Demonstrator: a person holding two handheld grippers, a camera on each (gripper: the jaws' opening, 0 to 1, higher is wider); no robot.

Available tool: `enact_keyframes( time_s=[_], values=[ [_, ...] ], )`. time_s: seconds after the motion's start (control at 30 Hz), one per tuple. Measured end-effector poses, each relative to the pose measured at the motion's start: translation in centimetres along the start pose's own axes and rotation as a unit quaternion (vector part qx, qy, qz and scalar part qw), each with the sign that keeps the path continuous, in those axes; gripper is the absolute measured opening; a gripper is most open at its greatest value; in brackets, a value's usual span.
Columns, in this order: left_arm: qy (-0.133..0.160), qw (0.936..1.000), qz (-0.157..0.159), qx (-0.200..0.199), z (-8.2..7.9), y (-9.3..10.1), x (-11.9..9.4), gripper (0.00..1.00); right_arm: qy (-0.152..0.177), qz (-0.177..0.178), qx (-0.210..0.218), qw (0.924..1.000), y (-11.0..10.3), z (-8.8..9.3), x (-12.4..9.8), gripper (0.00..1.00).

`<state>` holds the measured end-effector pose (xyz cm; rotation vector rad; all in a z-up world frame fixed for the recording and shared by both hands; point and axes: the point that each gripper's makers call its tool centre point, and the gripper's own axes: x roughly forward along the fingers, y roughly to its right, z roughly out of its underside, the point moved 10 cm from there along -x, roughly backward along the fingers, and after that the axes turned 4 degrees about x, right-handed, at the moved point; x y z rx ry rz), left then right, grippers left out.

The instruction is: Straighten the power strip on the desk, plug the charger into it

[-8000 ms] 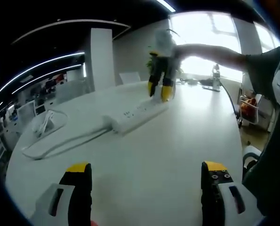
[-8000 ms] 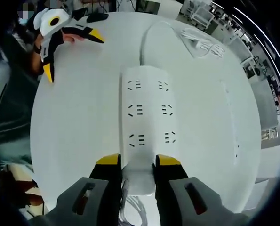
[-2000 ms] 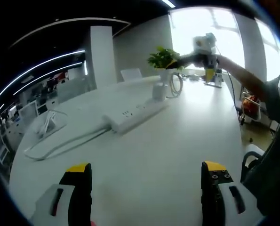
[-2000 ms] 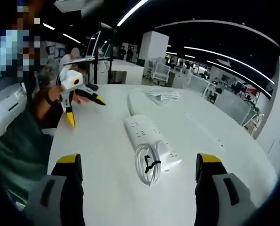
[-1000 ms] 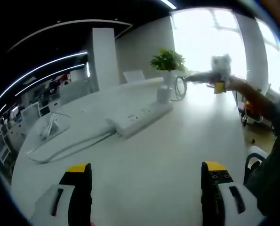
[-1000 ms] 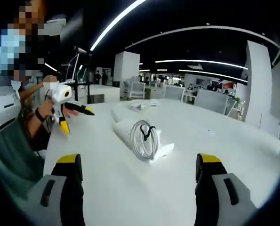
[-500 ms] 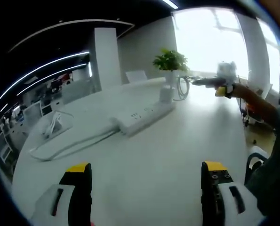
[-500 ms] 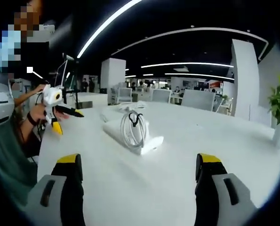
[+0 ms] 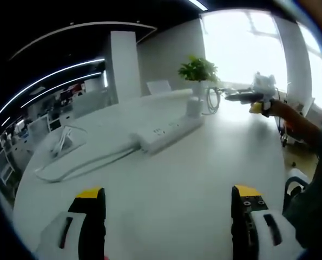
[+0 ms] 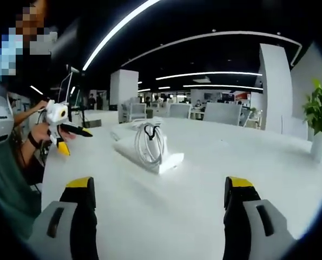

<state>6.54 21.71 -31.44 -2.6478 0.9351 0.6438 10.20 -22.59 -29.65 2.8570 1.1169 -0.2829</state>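
The white power strip [image 9: 166, 130] lies slantwise mid-table, its cord [image 9: 79, 162] trailing left. Just past its far end stands the white charger [image 9: 193, 106] with a coiled cable [image 9: 211, 100]. My left gripper [image 9: 168, 192] hovers open and empty over bare table, well short of the strip. My right gripper [image 9: 254, 96], held in a hand, floats to the right of the charger. In the right gripper view the right gripper [image 10: 158, 187] is open and empty, facing the strip [image 10: 131, 145]. The coiled cable [image 10: 150, 142] and the charger [image 10: 170, 161] sit at the strip's near end. The left gripper [image 10: 62, 125] shows at far left.
A potted plant [image 9: 198, 69] stands behind the charger, and the plant [image 10: 319, 116] appears again at the right gripper view's right edge. Another white cable bundle [image 9: 66, 142] lies at the table's left. The person's sleeve [image 10: 9, 184] is at the left. Office desks and chairs fill the background.
The right gripper, around the strip's end 8 s ago, has let go and drawn back low over the table. The left gripper has hardly moved.
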Motion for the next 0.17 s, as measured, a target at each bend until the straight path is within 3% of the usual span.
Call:
enact_keyframes(
  time_s=[0.17],
  values=[
    [0.004, 0.9999, -0.008, -0.009, 0.15, 0.03, -0.03, 1.00, 0.000, 0.010, 0.007, 0.9999, 0.40, 0.56, -0.52, 0.97]
  ],
)
